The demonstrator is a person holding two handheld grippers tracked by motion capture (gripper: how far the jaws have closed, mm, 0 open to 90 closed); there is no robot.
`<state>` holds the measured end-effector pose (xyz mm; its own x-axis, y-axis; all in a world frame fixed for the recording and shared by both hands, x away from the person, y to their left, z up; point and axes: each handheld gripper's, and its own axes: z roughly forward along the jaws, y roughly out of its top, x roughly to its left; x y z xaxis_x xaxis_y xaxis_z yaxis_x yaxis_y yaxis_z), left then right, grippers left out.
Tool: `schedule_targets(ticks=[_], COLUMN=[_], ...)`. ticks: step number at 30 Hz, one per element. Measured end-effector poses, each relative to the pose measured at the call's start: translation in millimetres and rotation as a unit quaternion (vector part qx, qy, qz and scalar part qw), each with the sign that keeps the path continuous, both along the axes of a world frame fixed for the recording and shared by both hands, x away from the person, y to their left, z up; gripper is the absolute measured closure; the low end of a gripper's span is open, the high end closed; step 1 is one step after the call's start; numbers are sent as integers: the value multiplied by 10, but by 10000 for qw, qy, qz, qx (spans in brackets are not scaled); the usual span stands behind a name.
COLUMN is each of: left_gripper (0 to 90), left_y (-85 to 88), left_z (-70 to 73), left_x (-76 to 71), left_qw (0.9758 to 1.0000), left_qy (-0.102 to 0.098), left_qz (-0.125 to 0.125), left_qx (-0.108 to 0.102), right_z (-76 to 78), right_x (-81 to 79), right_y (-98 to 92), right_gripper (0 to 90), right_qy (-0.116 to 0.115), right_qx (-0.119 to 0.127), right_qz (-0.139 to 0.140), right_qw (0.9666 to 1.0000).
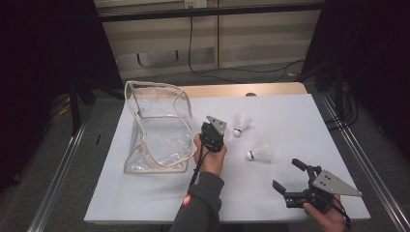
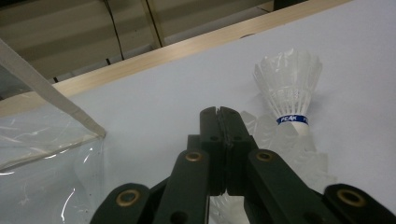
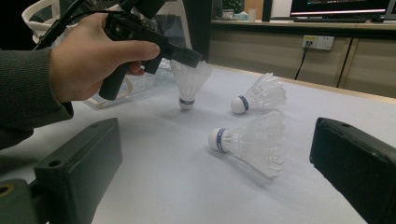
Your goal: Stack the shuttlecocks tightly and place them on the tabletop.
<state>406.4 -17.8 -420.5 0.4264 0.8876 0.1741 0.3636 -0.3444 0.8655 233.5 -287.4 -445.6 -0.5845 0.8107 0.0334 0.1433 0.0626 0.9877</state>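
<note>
My left tongs [image 1: 217, 126] are clamped on the feather skirt of a shuttlecock [image 3: 189, 81], and it hangs from them with the cork tip down, its long axis close to upright, the tip just above or perhaps touching the counter [image 1: 290, 125]; I cannot tell which. The clear bag [image 1: 157, 126] lies to the left of these tongs, near them, with its open mouth facing up, so I judge that the coming move goes sideways to the left and over the beige rim. My left hand [image 1: 209, 157] is much nearer to the bag than my right tongs [image 1: 289, 175], which rest with the jaws apart and nothing between them, at the near right corner. The held shuttlecock is white, with a blue band above the cork. Two more shuttlecocks lie on their sides on the counter, one [image 1: 241, 123] just beside my left tongs and one [image 1: 258, 152] between the two hands.
</note>
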Motion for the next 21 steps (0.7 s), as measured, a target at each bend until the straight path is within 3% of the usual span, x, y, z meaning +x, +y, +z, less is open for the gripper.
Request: schedule_targets(ticks=[3,14,21], left_gripper=[884,856,848], left_y=[6,-9,-66], left_z=[-12,-44,-58], left_x=[11,44,38], left_qw=[10000,9988,9980], left_qy=[49,161,197], left_qz=[-54,-241,-391], left_qx=[-22,-406,-466], right_z=[1,1,-1], right_x=[0,0,4], right_y=[4,16,20], right_gripper=[20,20,20], right_qy=[0,15,16], right_qx=[14,9,4], right_qz=[17,30,44], right_qw=[10000,10000,10000])
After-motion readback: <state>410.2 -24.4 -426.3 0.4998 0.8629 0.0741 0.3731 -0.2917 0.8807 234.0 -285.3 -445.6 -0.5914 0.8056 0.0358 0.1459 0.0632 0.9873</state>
